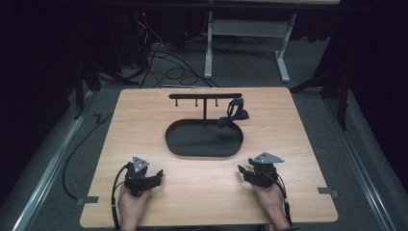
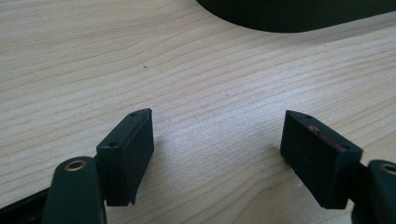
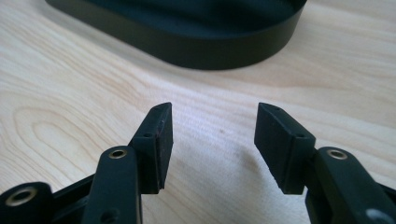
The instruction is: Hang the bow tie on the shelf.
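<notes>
Both tools are rested on the wooden table (image 1: 202, 192), near the front edge: the left gripper (image 1: 159, 174) and the right gripper (image 1: 240, 169) are each held with jaws spread wide, nothing caught between them. Just beyond them the black oval tray (image 1: 204, 150) is seen mid-table, and a dark strap-like item (image 1: 234, 111) is hung on the right end of the T-shaped rack (image 1: 205, 96) rising from it.

The right gripper (image 3: 212, 135), fingers apart, rests on the table (image 3: 70, 93) near the black tray (image 3: 210, 51).
</notes>
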Motion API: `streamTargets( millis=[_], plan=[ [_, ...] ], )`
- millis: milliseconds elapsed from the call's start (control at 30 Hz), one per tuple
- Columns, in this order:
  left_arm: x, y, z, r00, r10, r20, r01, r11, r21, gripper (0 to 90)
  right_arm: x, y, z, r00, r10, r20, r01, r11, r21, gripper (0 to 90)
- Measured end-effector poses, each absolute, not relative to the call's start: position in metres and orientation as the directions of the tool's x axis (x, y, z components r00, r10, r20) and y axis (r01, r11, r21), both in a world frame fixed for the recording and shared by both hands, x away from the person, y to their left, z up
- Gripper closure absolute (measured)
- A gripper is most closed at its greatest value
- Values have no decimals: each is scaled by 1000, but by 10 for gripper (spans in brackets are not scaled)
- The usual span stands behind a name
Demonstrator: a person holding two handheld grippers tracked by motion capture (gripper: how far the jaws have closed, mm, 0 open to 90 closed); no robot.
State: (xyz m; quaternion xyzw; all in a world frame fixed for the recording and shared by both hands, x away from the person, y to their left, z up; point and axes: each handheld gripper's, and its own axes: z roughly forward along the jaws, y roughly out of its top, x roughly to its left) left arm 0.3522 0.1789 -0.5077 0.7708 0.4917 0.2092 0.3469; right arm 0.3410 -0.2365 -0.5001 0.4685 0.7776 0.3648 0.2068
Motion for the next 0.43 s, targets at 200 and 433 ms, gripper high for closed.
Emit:
streamTargets(
  millis=[200, 433],
  plan=[
    [352, 179, -508, 429, 903, -18, 613, -276, 741, 263, 343, -231, -503, -490, 872, -12, 591, 342, 731, 438],
    [352, 179, -508, 428, 903, -18, 612, -275, 741, 263, 343, -231, -503, -498, 867, -10, 590, 347, 729, 423]
  ],
)
